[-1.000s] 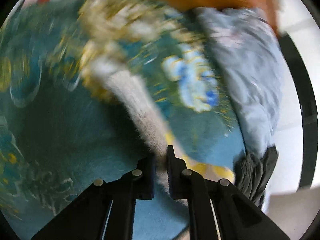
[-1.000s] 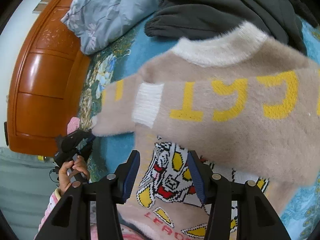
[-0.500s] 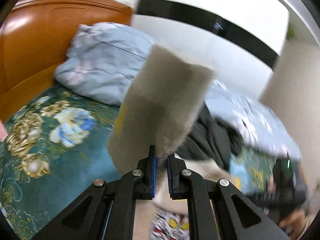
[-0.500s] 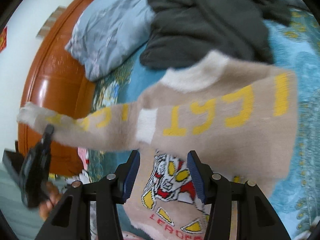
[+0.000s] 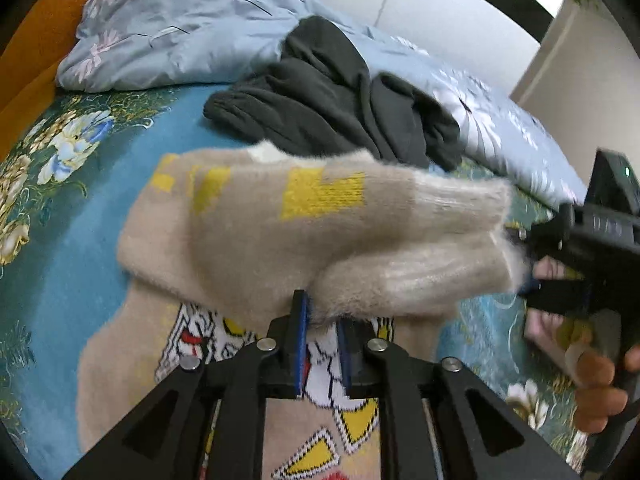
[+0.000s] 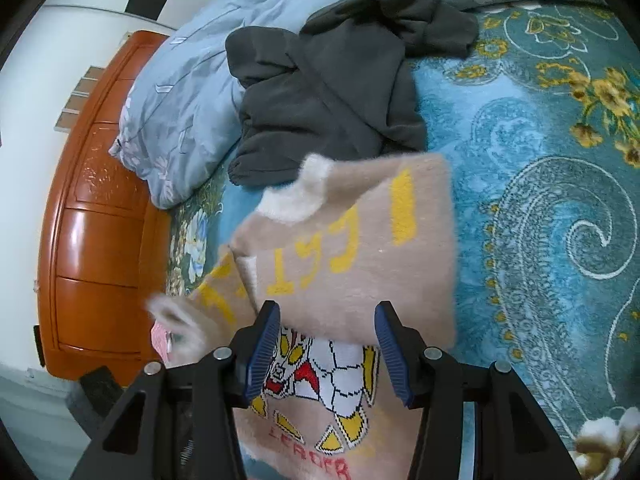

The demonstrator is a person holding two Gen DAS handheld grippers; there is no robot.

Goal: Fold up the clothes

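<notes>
The beige sweater (image 5: 248, 240) is lying on the bed's teal blanket (image 6: 540, 208), collar toward the dark hoodie (image 6: 332, 92). The left tongs (image 5: 322, 322) are pinching its sleeve cuff, stretched crosswise over the chest. The right tongs (image 6: 326, 340) are hovering spread wide, holding nothing.

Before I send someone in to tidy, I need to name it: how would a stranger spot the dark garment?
On the teal floral bedspread, look beside the pale blue pillow by the headboard. The dark grey garment lies crumpled there, plain and unprinted, unlike the fuzzy beige sweater with yellow letters.
</notes>
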